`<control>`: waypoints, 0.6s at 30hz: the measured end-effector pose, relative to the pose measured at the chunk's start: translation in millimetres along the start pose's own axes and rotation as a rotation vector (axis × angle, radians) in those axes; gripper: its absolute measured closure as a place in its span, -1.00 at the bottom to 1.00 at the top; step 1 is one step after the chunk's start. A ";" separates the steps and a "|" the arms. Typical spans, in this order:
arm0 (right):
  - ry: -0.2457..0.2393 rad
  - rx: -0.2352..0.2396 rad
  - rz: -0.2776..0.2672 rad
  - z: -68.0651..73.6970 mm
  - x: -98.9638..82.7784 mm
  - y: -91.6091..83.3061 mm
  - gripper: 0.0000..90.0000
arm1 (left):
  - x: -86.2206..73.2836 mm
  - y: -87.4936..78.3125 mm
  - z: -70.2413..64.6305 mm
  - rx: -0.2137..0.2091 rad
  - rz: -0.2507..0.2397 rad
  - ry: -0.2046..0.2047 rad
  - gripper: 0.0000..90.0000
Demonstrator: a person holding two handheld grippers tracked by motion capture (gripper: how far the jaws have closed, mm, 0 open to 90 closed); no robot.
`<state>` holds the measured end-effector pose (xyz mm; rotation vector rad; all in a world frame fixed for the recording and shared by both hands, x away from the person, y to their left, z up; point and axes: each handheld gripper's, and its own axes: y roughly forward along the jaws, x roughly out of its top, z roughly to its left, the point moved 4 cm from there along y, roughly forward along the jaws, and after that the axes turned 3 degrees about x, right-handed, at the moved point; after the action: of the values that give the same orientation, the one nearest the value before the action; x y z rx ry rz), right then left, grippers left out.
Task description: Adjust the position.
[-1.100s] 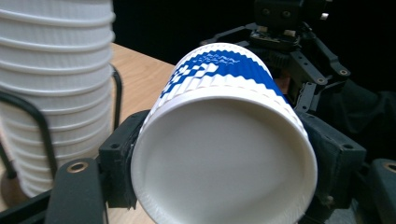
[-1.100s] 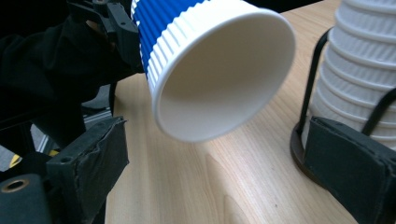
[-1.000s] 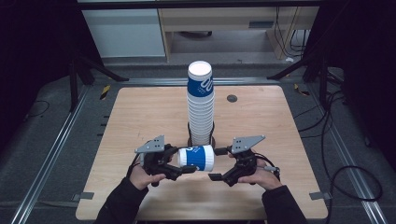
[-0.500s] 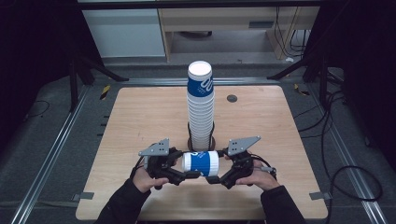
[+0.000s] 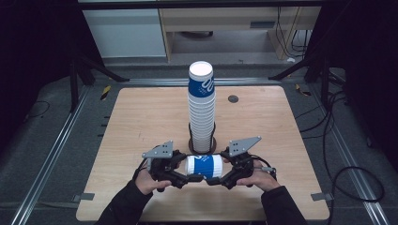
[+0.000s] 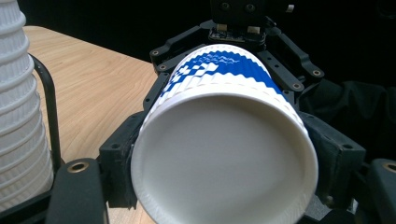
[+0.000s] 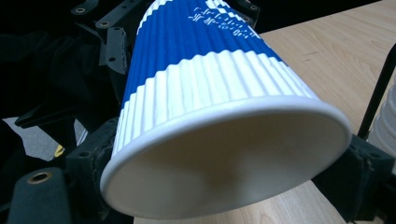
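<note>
A blue-and-white ribbed paper cup (image 5: 204, 166) lies on its side, held just above the near part of the table. My left gripper (image 5: 187, 171) is shut on its left end, with the pads (image 6: 116, 172) pressed on the cup (image 6: 219, 154) near its white end. My right gripper (image 5: 220, 172) grips the other end. Its jaws have just been closing, and its pads (image 7: 91, 151) now flank and touch the cup (image 7: 205, 93). A person's hands hold both grippers.
A tall stack of upturned cups (image 5: 202, 108) stands in a black wire holder (image 5: 202, 143) at mid-table, just behind the held cup. It rises at the left in the left gripper view (image 6: 18, 116). The wooden table (image 5: 141, 122) has a small dark hole (image 5: 233, 99) at the back.
Cup and both grippers have drifted slightly toward the table's near edge. The right gripper's jaws have drawn in onto the cup.
</note>
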<state>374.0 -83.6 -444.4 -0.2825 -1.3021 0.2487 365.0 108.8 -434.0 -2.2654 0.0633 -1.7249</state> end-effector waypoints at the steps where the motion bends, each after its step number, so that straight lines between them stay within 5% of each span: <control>1: 0.002 0.000 -0.001 -0.3 -0.1 -0.4 -0.69 | 0.2 -0.3 0.1 0.000 0.003 0.000 -0.45; 12: -0.011 -0.021 0.001 -0.6 0.8 -7.3 -0.65 | 8.1 -14.4 4.5 0.033 -0.005 -0.007 -0.56; 18: -0.033 -0.075 0.037 -5.4 3.1 -20.2 -0.65 | 10.4 -28.9 11.4 0.091 0.022 -0.001 -0.55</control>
<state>380.5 -101.9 -435.9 -0.3680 -1.3419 0.2370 374.6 136.6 -419.6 -2.1924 0.0099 -1.6804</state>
